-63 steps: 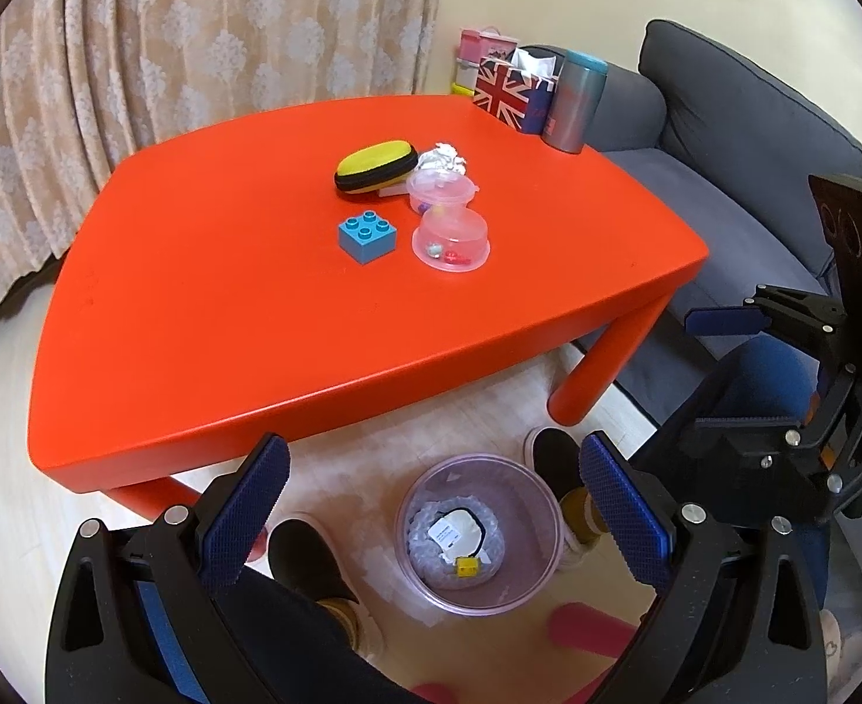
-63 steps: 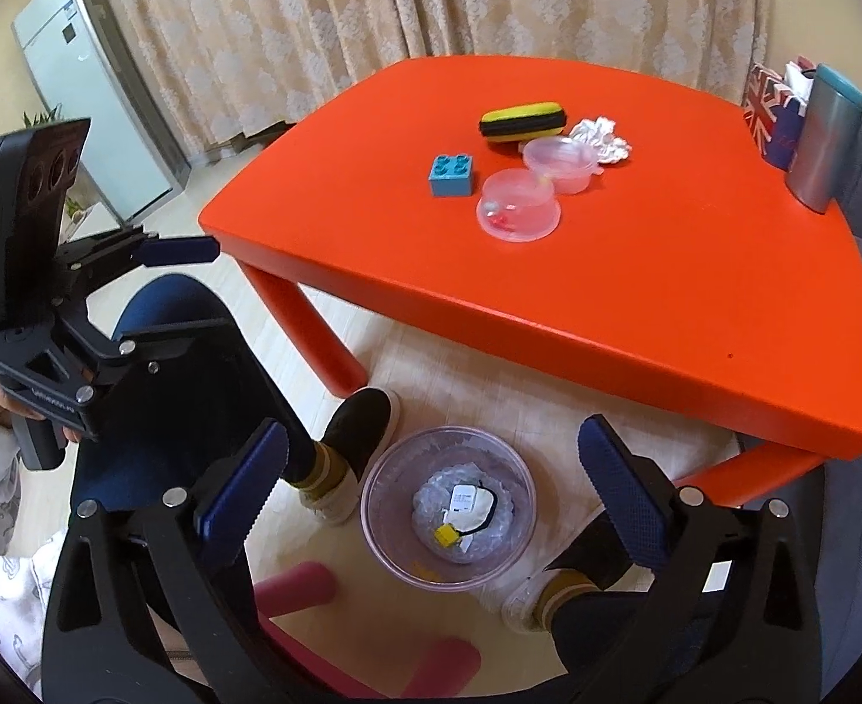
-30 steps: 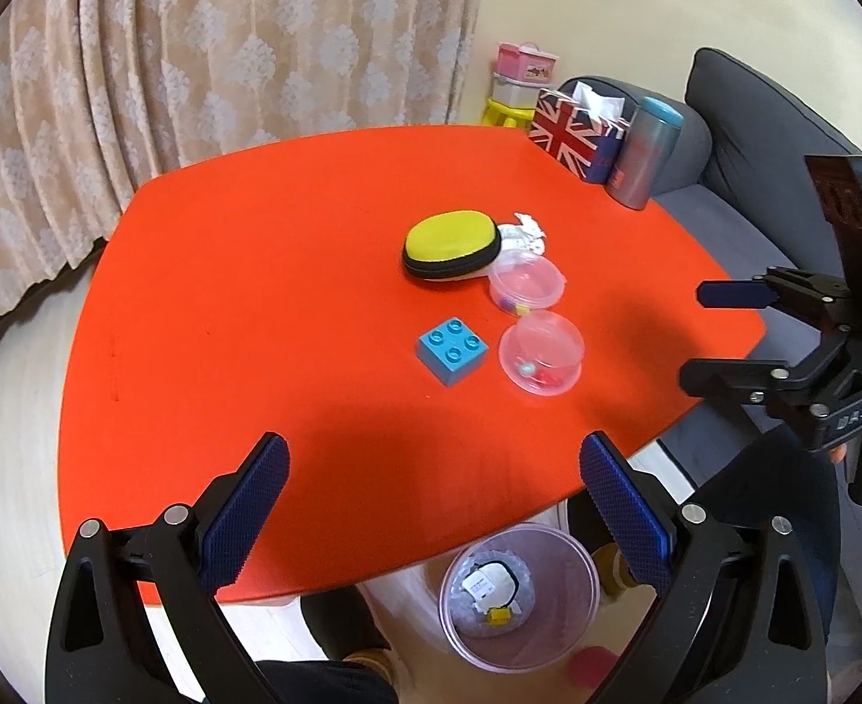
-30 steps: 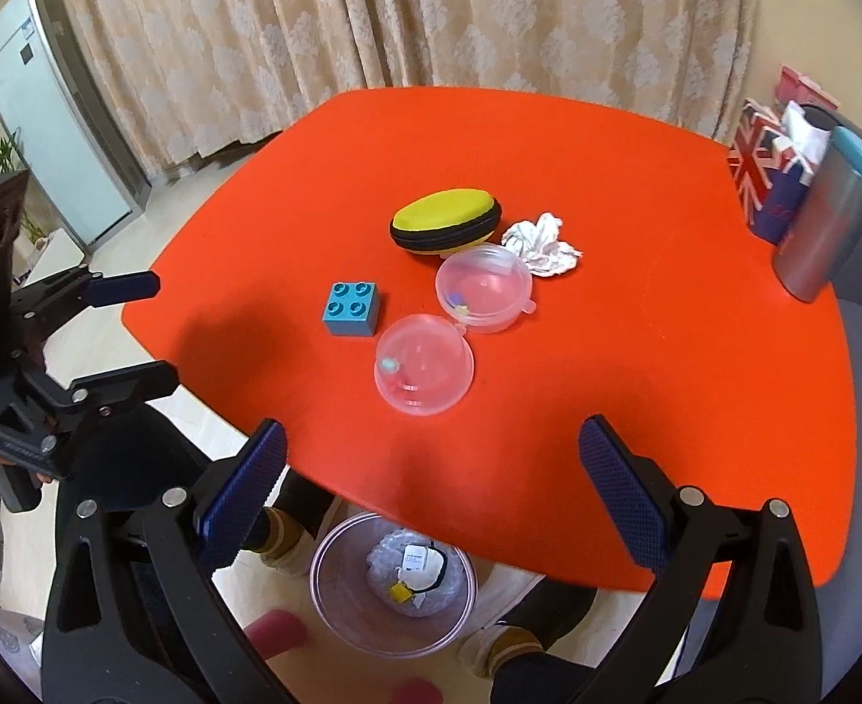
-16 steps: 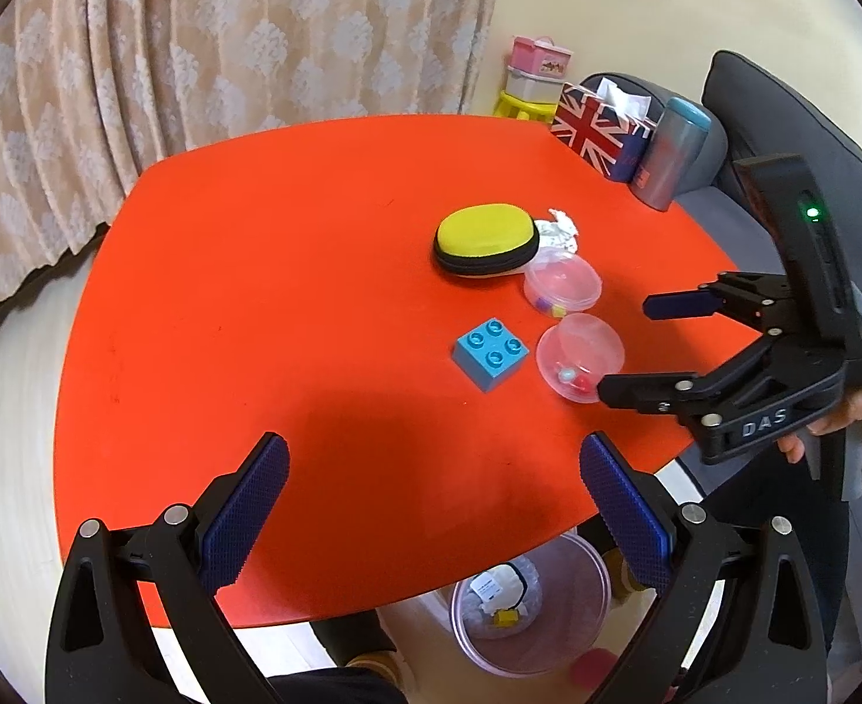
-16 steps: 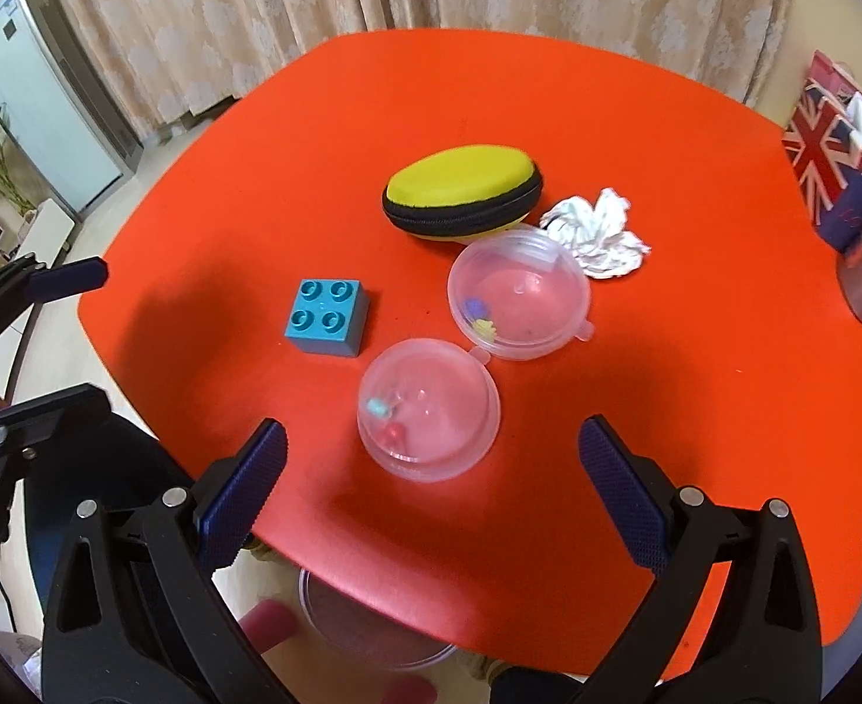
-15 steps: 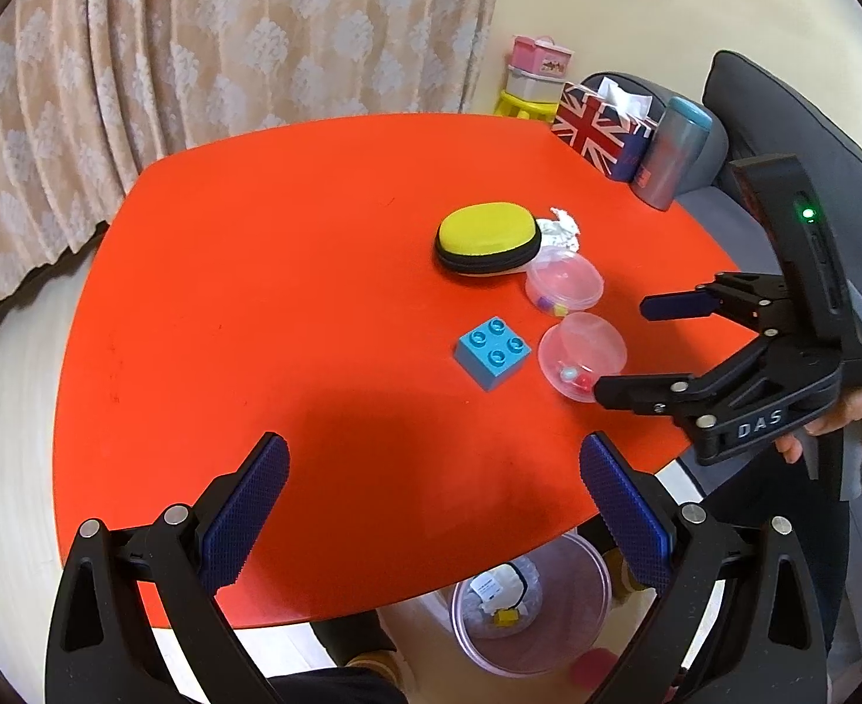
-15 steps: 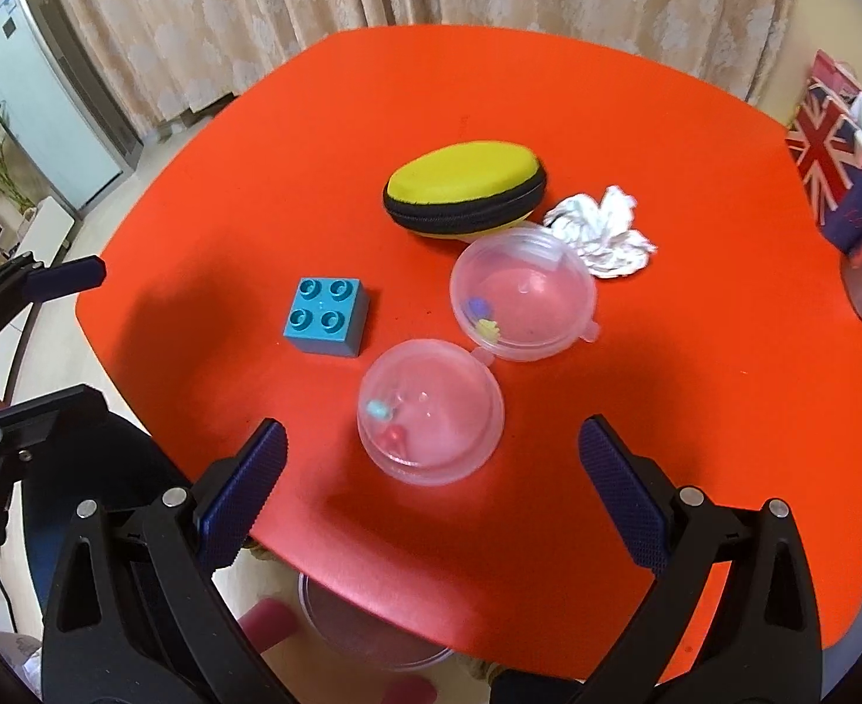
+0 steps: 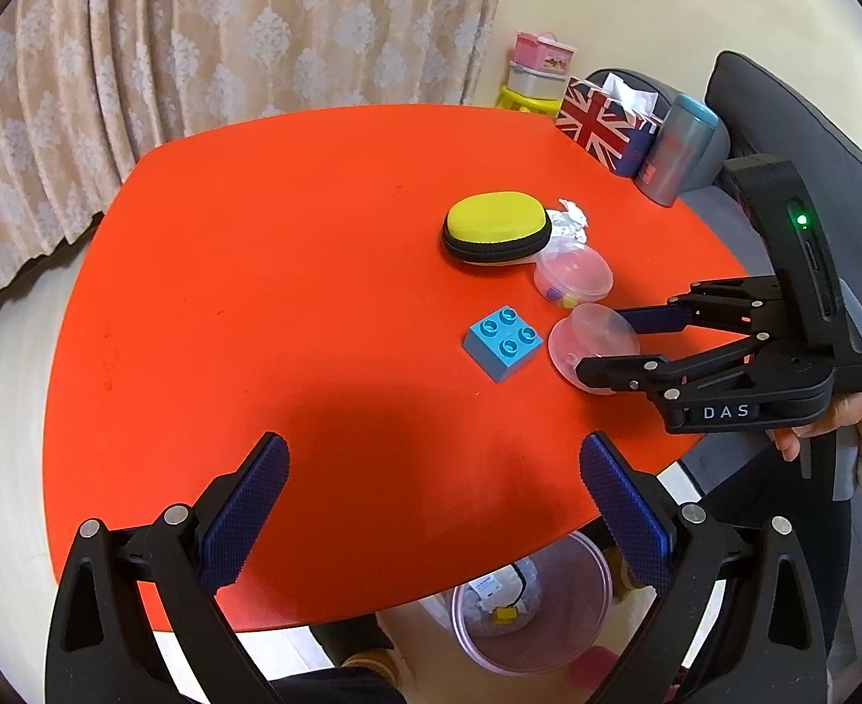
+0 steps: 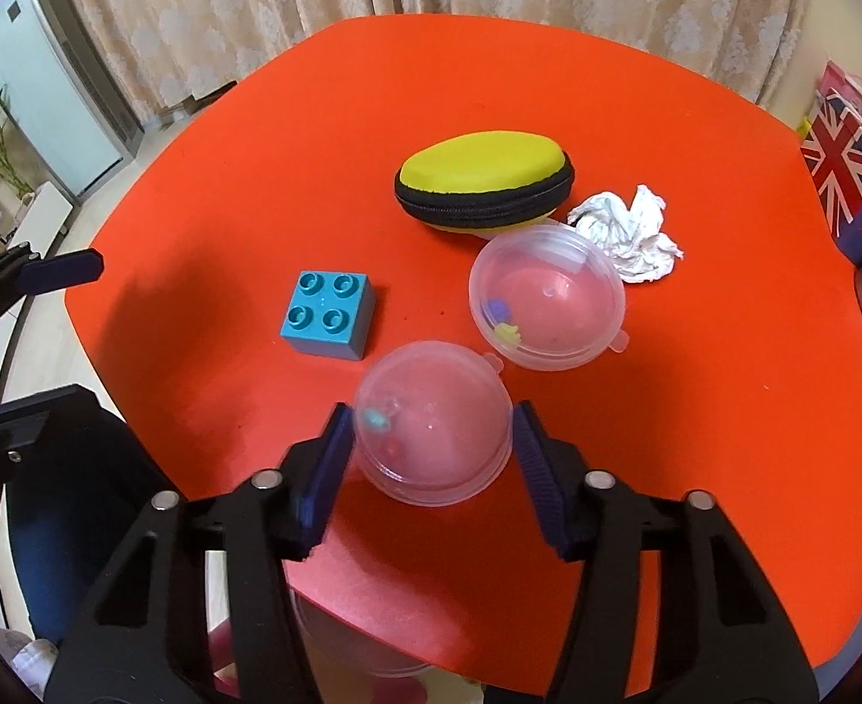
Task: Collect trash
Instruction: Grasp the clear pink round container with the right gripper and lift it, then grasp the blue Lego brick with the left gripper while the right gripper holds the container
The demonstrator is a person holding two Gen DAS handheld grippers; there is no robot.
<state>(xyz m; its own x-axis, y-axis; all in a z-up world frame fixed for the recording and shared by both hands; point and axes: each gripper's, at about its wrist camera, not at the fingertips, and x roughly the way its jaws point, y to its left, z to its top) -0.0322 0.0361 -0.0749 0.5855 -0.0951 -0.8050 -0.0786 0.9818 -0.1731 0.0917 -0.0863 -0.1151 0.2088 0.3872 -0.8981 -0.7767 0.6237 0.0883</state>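
Right tongs [image 10: 428, 446] just closing, clenched around clear dome capsule [image 10: 433, 419]; left tongs [image 9: 433, 519] released

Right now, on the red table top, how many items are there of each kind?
Clear plastic capsule halves: 2
Blue toy brick: 1
Yellow zip case: 1
Crumpled white paper: 1
Union Jack tissue box: 1
Grey tumbler: 1
Total: 7
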